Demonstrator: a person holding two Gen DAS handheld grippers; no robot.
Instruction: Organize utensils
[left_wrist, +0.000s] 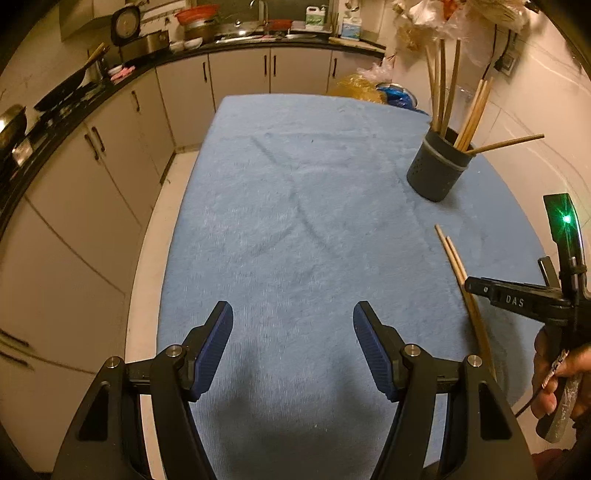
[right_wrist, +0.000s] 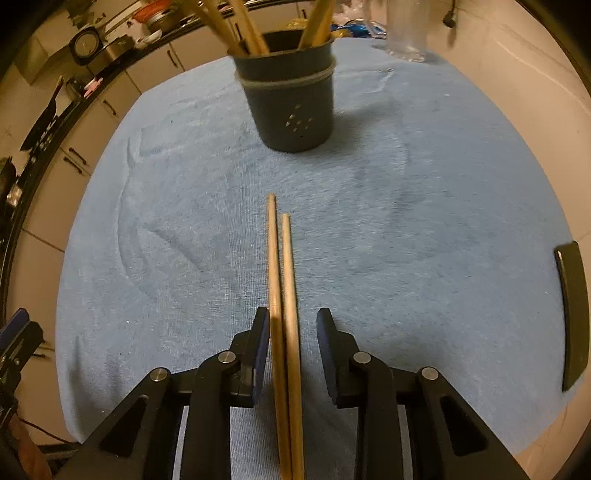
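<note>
Two wooden chopsticks (right_wrist: 282, 295) lie side by side on the blue towel (right_wrist: 406, 240), running between the fingers of my right gripper (right_wrist: 293, 325). The jaws are open around them, with a gap on the right side. A dark grey holder (right_wrist: 291, 99) with several chopsticks stands upright beyond them. In the left wrist view the holder (left_wrist: 439, 166) is at the far right, the loose chopsticks (left_wrist: 461, 273) lie before it, and the right gripper's body (left_wrist: 517, 301) shows over them. My left gripper (left_wrist: 293, 321) is open and empty above the towel (left_wrist: 295, 203).
Kitchen cabinets (left_wrist: 110, 166) and a counter with a wok (left_wrist: 70, 92) run along the left. A clear glass (right_wrist: 406, 33) and bags (left_wrist: 373, 88) sit at the table's far end. A dark flat object (right_wrist: 572, 314) lies at the towel's right edge.
</note>
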